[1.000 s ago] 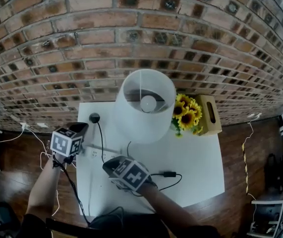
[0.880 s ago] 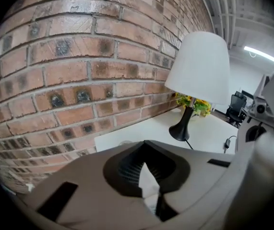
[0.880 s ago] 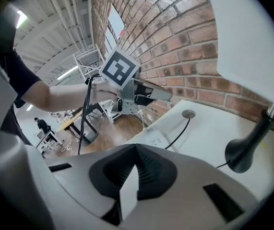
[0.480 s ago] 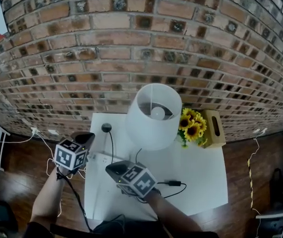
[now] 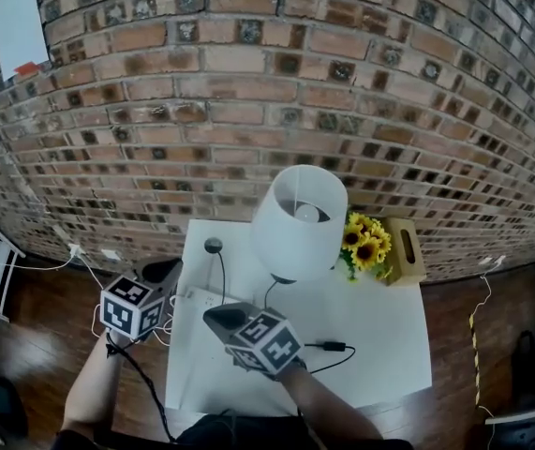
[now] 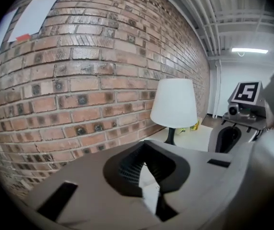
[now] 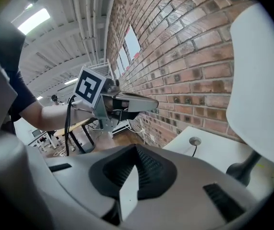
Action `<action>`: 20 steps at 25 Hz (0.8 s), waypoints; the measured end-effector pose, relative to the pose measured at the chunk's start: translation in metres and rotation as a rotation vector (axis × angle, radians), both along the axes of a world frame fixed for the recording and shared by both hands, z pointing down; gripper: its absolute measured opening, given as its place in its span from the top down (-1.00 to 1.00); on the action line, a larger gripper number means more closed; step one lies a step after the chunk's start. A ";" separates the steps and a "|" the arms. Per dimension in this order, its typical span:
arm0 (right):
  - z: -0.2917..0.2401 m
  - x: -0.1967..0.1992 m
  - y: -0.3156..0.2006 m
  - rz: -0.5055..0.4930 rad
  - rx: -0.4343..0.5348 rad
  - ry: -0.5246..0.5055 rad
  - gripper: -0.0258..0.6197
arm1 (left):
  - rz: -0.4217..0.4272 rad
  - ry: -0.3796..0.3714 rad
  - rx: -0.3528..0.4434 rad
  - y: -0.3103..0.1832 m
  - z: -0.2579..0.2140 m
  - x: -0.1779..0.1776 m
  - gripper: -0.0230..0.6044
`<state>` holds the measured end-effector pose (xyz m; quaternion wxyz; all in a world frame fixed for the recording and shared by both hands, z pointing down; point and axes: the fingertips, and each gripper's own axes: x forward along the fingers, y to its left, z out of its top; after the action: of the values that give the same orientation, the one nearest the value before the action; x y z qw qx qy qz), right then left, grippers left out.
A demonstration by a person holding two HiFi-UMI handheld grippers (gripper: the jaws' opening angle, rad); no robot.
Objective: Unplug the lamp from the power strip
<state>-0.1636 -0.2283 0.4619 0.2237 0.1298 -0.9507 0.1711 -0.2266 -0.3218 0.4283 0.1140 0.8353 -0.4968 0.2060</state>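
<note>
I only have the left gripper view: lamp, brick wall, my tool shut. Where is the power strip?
Observer: In the head view, the power strip lies at the table's left edge, near the tips of the left tool and right tool.
Operator: Is the right tool holding anything?
Observer: No, its own view shows the jaws together, empty.
Operator: Any cord near it?
Observer: A black cord with an inline switch lies to its right.

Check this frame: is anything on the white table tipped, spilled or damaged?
Nothing stands out. The lamp stands upright, the sunflowers and wooden box sit tidily beside it, and a black cord lies loose on the table.
</note>
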 end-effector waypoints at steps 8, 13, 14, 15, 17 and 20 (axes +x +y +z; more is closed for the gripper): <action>-0.038 0.002 0.013 0.069 0.111 -0.053 0.93 | 0.013 0.026 0.066 0.037 -0.024 0.006 0.87; -0.066 0.004 0.027 0.083 0.165 -0.105 0.93 | 0.001 0.103 0.122 0.059 -0.037 0.004 0.87; -0.071 0.005 0.029 0.088 0.175 -0.112 0.93 | -0.005 0.122 0.132 0.063 -0.038 0.004 0.87; -0.075 0.007 0.030 0.094 0.185 -0.117 0.93 | -0.009 0.139 0.139 0.066 -0.039 0.005 0.87; -0.083 0.013 0.032 0.111 0.199 -0.128 0.93 | -0.010 0.166 0.146 0.073 -0.039 0.010 0.87; -0.096 0.022 0.034 0.137 0.220 -0.154 0.93 | -0.011 0.194 0.152 0.084 -0.044 0.022 0.87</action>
<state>-0.1415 -0.1946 0.3657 0.1224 0.2048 -0.9669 0.0900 -0.2050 -0.2373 0.3847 0.0991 0.8549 -0.5020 0.0852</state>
